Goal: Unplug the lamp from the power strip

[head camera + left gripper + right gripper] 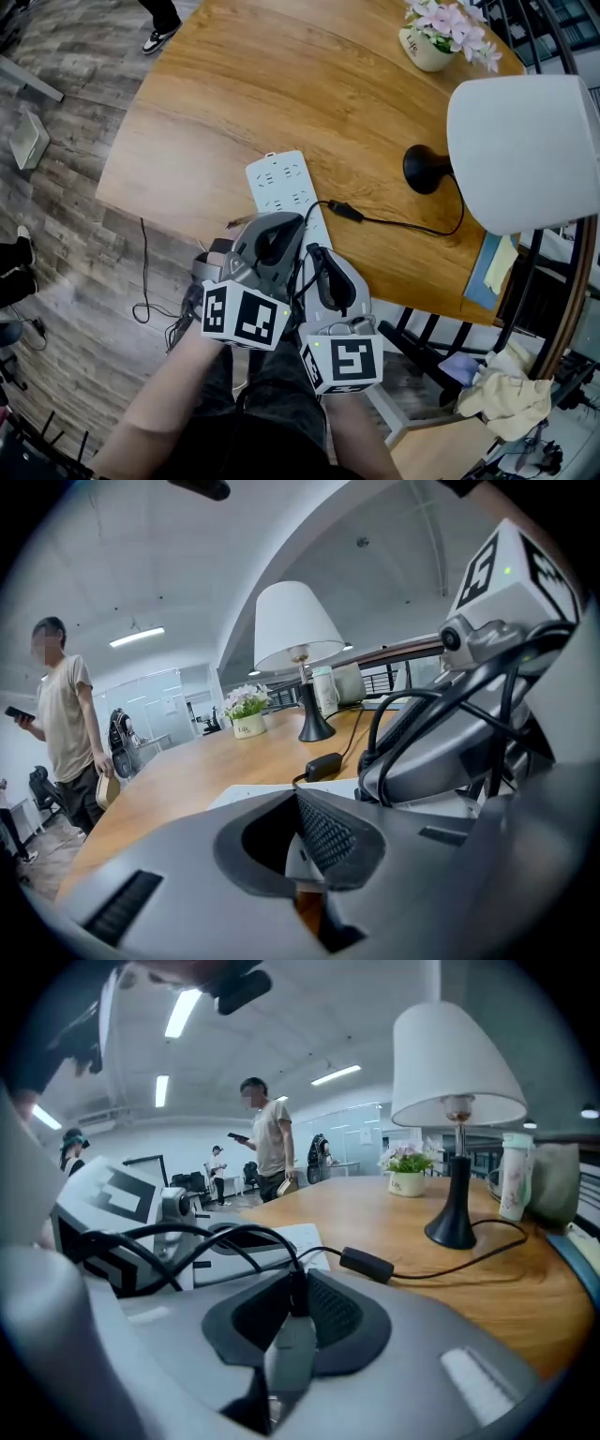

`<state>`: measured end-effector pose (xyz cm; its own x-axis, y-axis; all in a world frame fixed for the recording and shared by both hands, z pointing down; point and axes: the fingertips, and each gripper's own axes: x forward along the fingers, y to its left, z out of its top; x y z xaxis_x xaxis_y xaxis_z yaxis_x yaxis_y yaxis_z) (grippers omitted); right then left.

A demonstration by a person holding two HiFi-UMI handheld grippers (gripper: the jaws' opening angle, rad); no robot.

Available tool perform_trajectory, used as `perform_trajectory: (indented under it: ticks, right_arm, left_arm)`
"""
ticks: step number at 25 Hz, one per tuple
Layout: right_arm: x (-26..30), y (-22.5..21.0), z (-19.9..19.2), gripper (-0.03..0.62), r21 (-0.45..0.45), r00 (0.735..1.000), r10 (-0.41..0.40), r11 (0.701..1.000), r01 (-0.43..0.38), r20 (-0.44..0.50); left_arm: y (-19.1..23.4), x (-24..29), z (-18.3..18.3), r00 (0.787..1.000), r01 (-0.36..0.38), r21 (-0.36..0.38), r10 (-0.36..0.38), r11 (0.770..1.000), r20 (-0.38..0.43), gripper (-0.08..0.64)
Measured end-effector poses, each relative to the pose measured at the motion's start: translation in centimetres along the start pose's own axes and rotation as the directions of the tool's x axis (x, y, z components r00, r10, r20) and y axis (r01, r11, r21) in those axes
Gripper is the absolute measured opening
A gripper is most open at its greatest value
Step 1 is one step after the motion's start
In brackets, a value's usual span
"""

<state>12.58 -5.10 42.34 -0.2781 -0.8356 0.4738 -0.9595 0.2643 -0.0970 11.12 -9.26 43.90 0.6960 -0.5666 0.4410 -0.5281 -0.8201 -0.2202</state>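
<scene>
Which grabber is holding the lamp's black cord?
The right gripper: the black cord runs straight into its jaws. The left gripper jaws hold the white power strip instead.

Open office, plank floor [66, 216].
Wooden table [234, 84] ahead of left gripper [270, 234]; strip lights [178, 1012] overhead; railing [403, 652] beyond.

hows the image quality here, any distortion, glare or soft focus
Head view: sharp and evenly lit, floor planks curve from the wide lens, lamp shade bright but not washed out. Both gripper views: strong fisheye, dark corners, soft close foreground. Right gripper view: ceiling lights blown white.
</scene>
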Motion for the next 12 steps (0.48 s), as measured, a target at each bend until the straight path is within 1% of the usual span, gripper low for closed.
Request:
perform_trajectory:
  ticks: [3, 6, 7, 8, 9, 10, 11, 12]
  right_arm:
    - [-0.1, -0.6, 0.0, 0.066, 0.141, 0.999, 0.041, 0.989, -0.043, 0.013]
    - [0.0, -1.1, -0.1, 0.066, 0.267, 0.996, 0.083, 0.960, -0.085, 0.018]
    - [0.0, -1.2, -0.1, 0.067, 0.298, 0.996, 0.091, 0.950, -0.092, 0.019]
    - [0.0, -1.2, -0.1, 0.067, 0.306, 0.996, 0.087, 0.948, -0.088, 0.018]
    - [0.0, -1.1, 0.0, 0.066, 0.281, 0.997, 0.071, 0.957, -0.073, 0.014]
    - [-0.1, -0.9, 0.0, 0.066, 0.224, 0.999, 0.048, 0.974, -0.048, 0.008]
    - [-0.1, -0.6, 0.0, 0.066, 0.147, 1.000, 0.022, 0.989, -0.022, 0.001]
    - [-0.2, -0.3, 0.1, 0.064, 0.070, 1.000, -0.001, 0.998, 0.002, -0.005]
  left_arm:
    - [0.0, 0.0, 0.0, 1.000, 0.002, -0.001, -0.002, 1.000, 0.003, -0.006]
    - [-0.2, 0.1, 0.0, 1.000, 0.004, -0.007, -0.004, 1.000, 0.005, -0.006]
    - [-0.3, 0.1, 0.0, 1.000, 0.004, -0.008, -0.004, 1.000, 0.006, -0.006]
    - [-0.3, 0.1, 0.0, 1.000, 0.004, -0.006, -0.004, 1.000, 0.007, -0.006]
    - [-0.4, 0.1, 0.0, 1.000, 0.004, -0.003, -0.004, 1.000, 0.009, -0.006]
    - [-0.4, 0.1, 0.0, 1.000, 0.003, 0.001, -0.003, 1.000, 0.010, -0.006]
    - [-0.4, 0.0, 0.1, 1.000, 0.004, 0.004, -0.004, 1.000, 0.013, -0.006]
    - [-0.5, 0.0, 0.1, 1.000, 0.005, 0.006, -0.005, 1.000, 0.015, -0.006]
